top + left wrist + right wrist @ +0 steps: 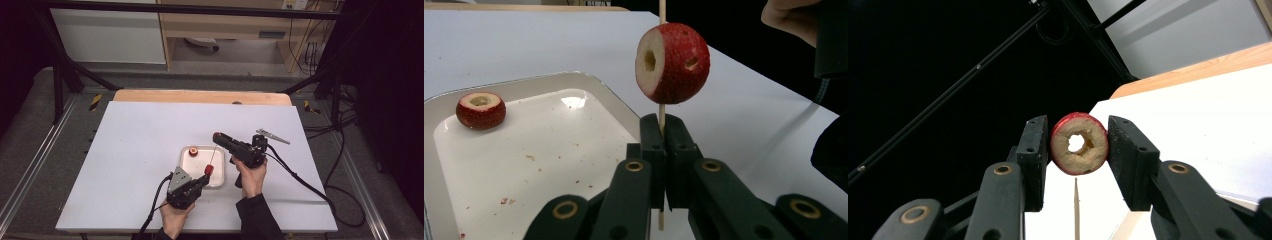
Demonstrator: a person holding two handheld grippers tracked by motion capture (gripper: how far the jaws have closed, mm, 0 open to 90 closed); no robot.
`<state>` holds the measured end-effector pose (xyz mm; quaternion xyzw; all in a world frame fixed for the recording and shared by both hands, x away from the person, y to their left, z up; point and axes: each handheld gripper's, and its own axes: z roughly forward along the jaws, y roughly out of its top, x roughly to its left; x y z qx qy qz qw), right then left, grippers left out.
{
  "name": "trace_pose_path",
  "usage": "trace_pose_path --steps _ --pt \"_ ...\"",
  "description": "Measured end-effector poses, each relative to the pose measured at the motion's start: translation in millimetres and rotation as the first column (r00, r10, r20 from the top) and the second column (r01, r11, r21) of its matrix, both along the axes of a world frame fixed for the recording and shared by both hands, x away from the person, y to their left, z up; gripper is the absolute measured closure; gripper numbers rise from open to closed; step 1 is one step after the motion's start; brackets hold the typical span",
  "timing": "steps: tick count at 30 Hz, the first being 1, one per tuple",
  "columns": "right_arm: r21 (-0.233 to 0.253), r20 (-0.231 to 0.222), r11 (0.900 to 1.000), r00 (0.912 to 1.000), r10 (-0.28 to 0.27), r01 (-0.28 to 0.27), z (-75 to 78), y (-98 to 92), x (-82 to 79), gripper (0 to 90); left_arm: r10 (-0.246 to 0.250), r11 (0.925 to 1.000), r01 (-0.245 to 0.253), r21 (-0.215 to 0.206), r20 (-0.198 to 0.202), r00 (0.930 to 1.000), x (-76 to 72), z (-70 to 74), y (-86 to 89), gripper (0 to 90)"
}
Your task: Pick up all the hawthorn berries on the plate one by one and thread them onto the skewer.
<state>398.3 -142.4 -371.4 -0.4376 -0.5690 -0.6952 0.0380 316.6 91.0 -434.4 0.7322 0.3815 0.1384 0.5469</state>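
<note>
Three red fruit pieces in play. One threaded on a thin wooden skewer (pixel 662 107), skewer upright, clamped between the closed jaws of the left gripper (pixel 192 186) above the near right corner of the white tray (pixel 189 167); skewered piece (pixel 672 63) partway up the stick. One ring (pixel 1079 143) pinched between the pads of the right gripper (pixel 218 137), poised at the skewer's top. One loose piece (pixel 193 151) resting in the tray's far left corner, tray sitting right of the desk (pixel 135 145) centre.

Bright overhead light, dark surroundings
</note>
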Motion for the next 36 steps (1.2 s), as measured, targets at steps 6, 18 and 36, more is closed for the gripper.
trace_pose_path --steps 6,18,36 --pt "0.007 -0.004 1.000 1.0000 0.003 -0.003 -1.0 0.2 -0.2 61.6 0.000 1.0000 0.000 -0.001 -0.001 1.0000 0.7 -0.6 0.0 88.3" --pt "0.015 -0.005 1.000 0.9999 0.016 -0.016 -1.8 1.2 -0.9 61.6 0.001 1.0000 -0.001 -0.005 -0.003 1.0000 1.6 -0.3 0.7 88.3" --pt "-0.020 0.038 1.000 0.9993 0.001 0.000 -4.5 3.6 -5.7 61.7 0.017 0.9983 -0.019 -0.055 -0.028 0.9995 0.8 -2.5 0.5 88.4"
